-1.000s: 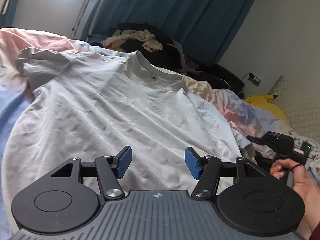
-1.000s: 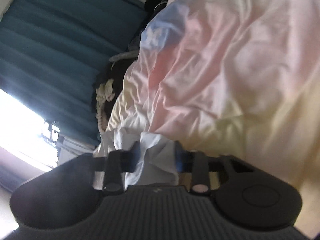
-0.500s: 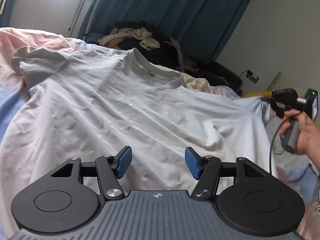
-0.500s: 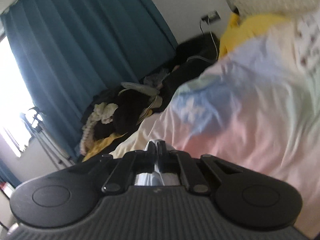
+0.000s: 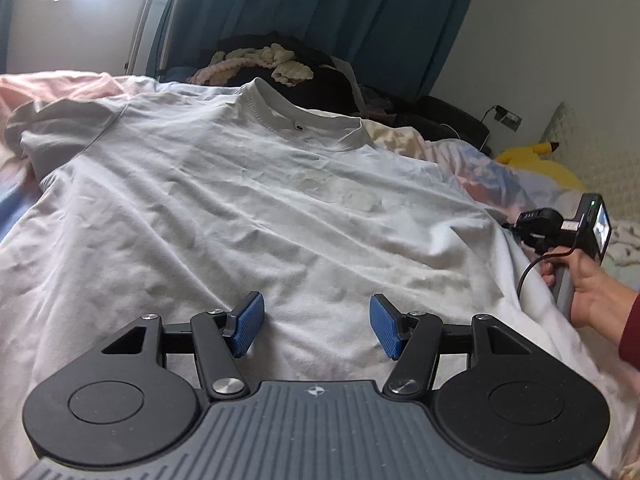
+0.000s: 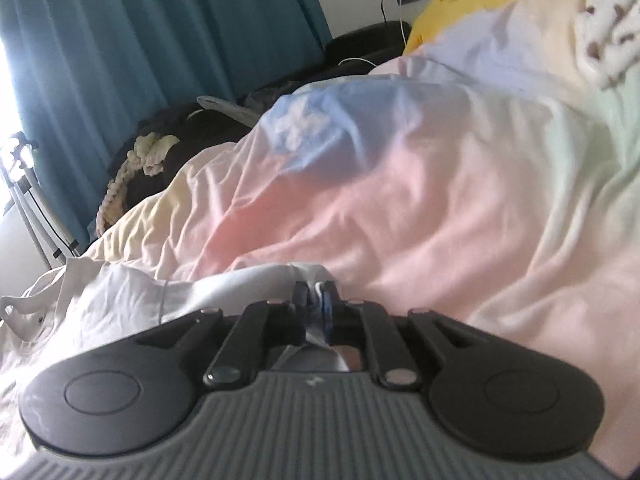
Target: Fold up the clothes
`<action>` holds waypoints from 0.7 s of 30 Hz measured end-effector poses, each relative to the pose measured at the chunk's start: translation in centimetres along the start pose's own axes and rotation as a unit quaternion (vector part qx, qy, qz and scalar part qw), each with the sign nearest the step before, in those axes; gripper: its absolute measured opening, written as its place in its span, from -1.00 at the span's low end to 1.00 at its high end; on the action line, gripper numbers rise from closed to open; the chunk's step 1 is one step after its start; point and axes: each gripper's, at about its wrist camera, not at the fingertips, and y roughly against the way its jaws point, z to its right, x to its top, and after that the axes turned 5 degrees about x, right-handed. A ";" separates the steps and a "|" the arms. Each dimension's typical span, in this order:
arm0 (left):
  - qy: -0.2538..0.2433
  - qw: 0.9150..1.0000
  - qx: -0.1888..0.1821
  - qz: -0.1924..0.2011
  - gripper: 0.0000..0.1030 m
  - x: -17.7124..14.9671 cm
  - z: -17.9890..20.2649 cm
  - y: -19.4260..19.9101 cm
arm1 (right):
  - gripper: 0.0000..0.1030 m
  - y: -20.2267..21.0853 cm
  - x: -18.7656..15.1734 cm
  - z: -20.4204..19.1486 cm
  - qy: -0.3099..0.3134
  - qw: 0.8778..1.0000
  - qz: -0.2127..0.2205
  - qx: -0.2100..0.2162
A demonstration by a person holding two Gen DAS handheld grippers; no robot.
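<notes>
A white T-shirt [image 5: 240, 208] lies spread face up on the bed, collar [image 5: 296, 120] at the far side. My left gripper [image 5: 316, 328] hovers open just over the shirt's lower middle, its blue pads [image 5: 250, 322] apart with nothing between them. In the left wrist view my right gripper [image 5: 516, 228] sits at the shirt's right edge, held by a hand [image 5: 588, 292]. In the right wrist view that gripper [image 6: 314, 300] pinches a fold of the white T-shirt [image 6: 120, 296] by its sleeve edge; the jaws are starting to open, with cloth still between the pads.
A pastel duvet [image 6: 400, 200] covers the bed around the shirt. A yellow plush toy [image 5: 536, 160] lies at the far right. A dark clothes pile with a cream knit [image 5: 280, 68] sits behind the collar, before blue curtains [image 5: 320, 8].
The right gripper rolled upright, closed on the shirt's right sleeve edge and pulled it out to the right, flattening that side. The left gripper barely shifted and stays open.
</notes>
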 end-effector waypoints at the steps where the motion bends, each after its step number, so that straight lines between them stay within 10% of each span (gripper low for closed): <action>1: -0.005 1.000 0.001 0.001 0.24 0.0 0.1 0.0 | -0.64 0.3 0.0 -0.2 0.002 1.000 -0.002 -0.004; 4: -0.014 1.000 0.002 0.004 0.24 -0.1 0.4 0.2 | -0.01 2.1 0.2 -0.8 0.010 1.000 0.002 -0.023; 21: -0.051 0.998 0.018 0.039 0.24 -0.5 1.2 4.4 | -0.03 24.2 -5.4 -11.9 0.088 0.987 0.003 0.133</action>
